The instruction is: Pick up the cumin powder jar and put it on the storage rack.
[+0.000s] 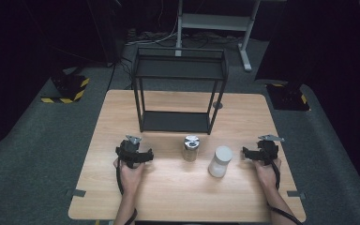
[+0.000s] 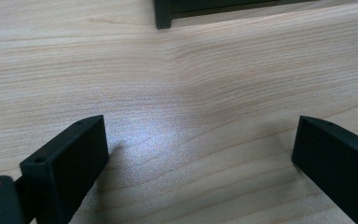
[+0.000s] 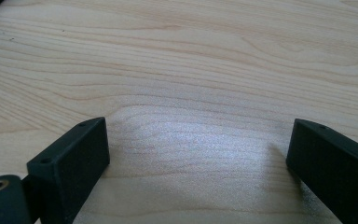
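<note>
both grippers rest on the table (image 1: 122,192), jaws spread wide, nothing between them. just inward of the right gripper (image 1: 261,153) stands a white jar (image 1: 220,161); a shade further on, between it and the left gripper (image 1: 132,153), a metal-lidded jar (image 1: 191,148). both look light, rigid and slick: grip mid-body. no label legible. beyond stands a black rack (image 1: 178,89).

White jar (image 1: 220,161), black rack (image 1: 180,89)
</note>
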